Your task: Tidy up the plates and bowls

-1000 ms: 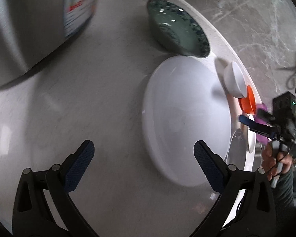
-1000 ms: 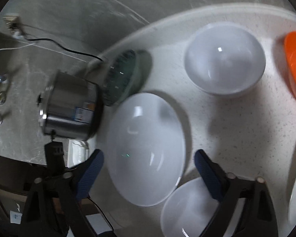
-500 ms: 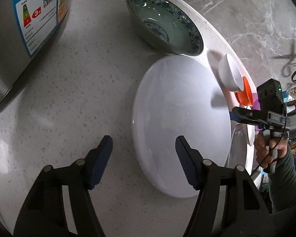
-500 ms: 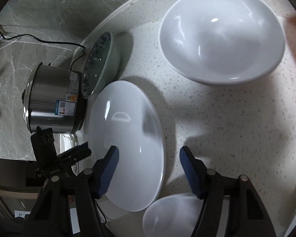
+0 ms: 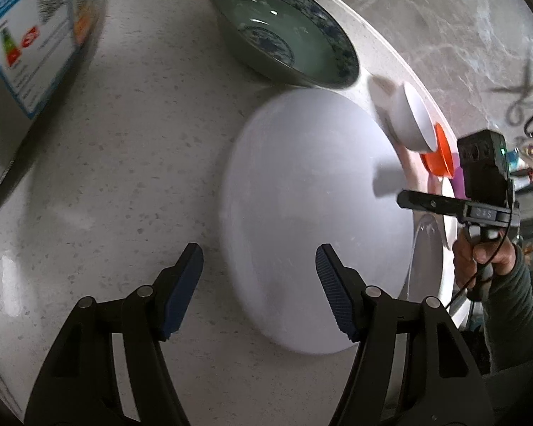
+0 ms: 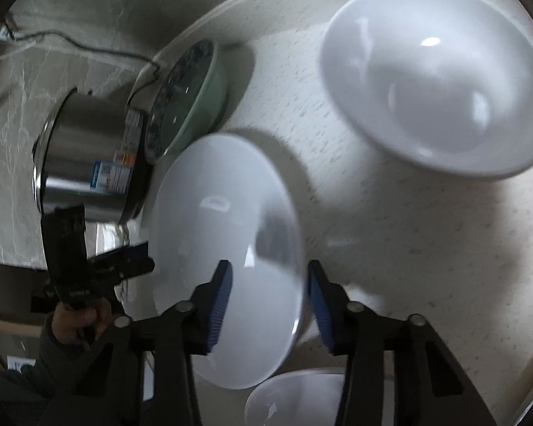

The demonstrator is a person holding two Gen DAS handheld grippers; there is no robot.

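Note:
A large white plate (image 5: 316, 213) lies flat on the speckled counter and also shows in the right wrist view (image 6: 224, 248). My left gripper (image 5: 259, 277) is open, its jaws straddling the plate's near left rim. My right gripper (image 6: 268, 301) is open but narrowed, its jaws around the plate's opposite rim; it also shows in the left wrist view (image 5: 419, 202). A green bowl with a blue pattern (image 5: 284, 49) stands behind the plate. A white bowl (image 6: 433, 103) stands to the right. Another white bowl (image 6: 295, 397) sits below my right gripper.
A steel rice cooker (image 5: 28, 53) with a blue label stands at the left, near the green bowl (image 6: 184, 96). An orange dish (image 5: 440, 152) sits beyond the white bowl (image 5: 412, 120). The counter's curved edge (image 5: 391, 53) runs behind the dishes, with a grey marble wall past it.
Both grippers have narrowed from wide open and moved in onto the white plate from opposite sides. The right gripper has come closer to the white bowl and the plate's rim.

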